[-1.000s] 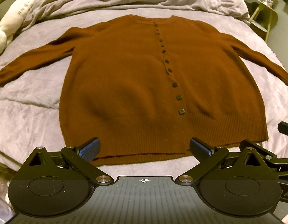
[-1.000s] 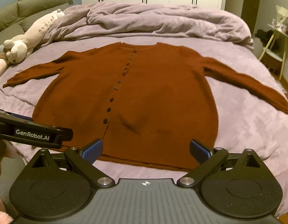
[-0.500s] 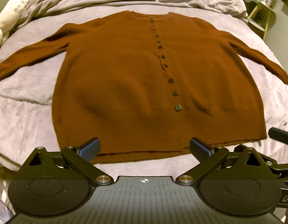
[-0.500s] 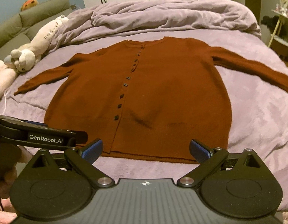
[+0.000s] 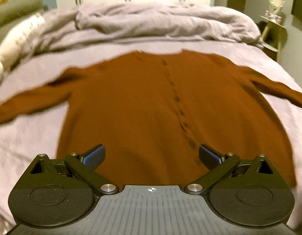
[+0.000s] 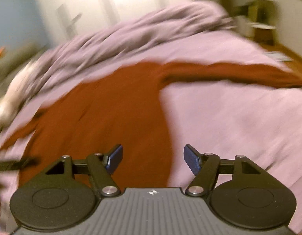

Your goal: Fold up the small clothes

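**Cardigan spread flat, both grippers closing in to start the fold**

Cardigan [image 5: 151, 107] lies buttoned and face up across the middle of the bed [image 5: 33, 137], sleeves stretched toward the frame's left and right edges. The left gripper [image 5: 151, 154] hangs released above the hem, nothing between its pads. The right gripper [image 6: 152, 157] has just been narrowing its jaws, which stand apart and empty over the cardigan's side edge. A clean fold probably starts with the sleeve [image 6: 229, 72] at upper right: pinch near the cuff, carry it across the chest. Bare sheet at lower right gives free room; the rumpled duvet [image 5: 160, 23] crowds the collar.
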`<state>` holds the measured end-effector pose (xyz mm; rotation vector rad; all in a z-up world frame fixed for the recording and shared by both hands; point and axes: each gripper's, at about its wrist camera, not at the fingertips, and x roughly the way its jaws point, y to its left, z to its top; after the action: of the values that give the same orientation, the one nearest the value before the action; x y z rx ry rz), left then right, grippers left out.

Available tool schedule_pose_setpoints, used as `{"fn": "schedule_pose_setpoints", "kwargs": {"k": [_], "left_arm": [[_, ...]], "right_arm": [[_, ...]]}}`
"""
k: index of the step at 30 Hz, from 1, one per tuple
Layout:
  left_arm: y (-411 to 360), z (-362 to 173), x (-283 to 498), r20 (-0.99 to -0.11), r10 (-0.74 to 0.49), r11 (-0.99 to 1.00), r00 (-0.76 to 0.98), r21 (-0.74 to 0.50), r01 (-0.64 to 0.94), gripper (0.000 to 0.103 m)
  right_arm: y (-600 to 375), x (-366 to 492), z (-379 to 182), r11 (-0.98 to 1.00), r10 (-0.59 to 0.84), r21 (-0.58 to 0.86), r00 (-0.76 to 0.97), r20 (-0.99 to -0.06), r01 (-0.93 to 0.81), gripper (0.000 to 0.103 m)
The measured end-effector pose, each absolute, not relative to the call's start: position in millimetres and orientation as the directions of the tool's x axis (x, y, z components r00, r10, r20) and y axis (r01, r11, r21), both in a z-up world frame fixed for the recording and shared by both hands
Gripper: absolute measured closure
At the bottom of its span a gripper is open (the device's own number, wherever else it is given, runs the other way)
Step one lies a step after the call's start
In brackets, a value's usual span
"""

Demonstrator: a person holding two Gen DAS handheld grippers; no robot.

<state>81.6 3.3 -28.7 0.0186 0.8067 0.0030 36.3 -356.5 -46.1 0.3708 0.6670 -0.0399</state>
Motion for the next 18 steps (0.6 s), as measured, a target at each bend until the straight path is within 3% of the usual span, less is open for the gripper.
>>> {"fn": "schedule_pose_setpoints", "kwargs": {"k": [2, 5, 9, 15, 18], "left_arm": [[10, -29, 105, -0.708, 0.045, 0.999, 0.704, 0.034, -0.029, 0.000], [18, -28, 132, -0.715, 0.107, 0.993, 0.691, 0.043, -0.110, 0.000], [22, -28, 144, -0.716, 0.063, 0.994, 0.695, -0.018, -0.109, 0.000], [2, -40, 145, -0.729, 0.049, 0.998, 0.683, 0.054, -0.014, 0.000], [-2, -43, 144, -0.734, 0.029, 0.998, 0.679, 0.059, 0.021, 0.000]], "right_arm": [[-406, 53, -48, 0.878, 0.003, 0.386, 0.804, -0.594, 0.282, 0.047], [-479, 72, -60, 0.748, -0.105, 0.487, 0.805, -0.584, 0.451, 0.049], [-550, 82, -85, 0.524, -0.231, 0.581, 0.760, -0.607, 0.623, 0.049], [-596, 91, -126, 0.298, -0.213, 0.735, 0.793, -0.570, 0.609, 0.049], [-597, 106, -124, 0.315, -0.228, 0.713, 0.779, -0.584, 0.626, 0.063]]}}
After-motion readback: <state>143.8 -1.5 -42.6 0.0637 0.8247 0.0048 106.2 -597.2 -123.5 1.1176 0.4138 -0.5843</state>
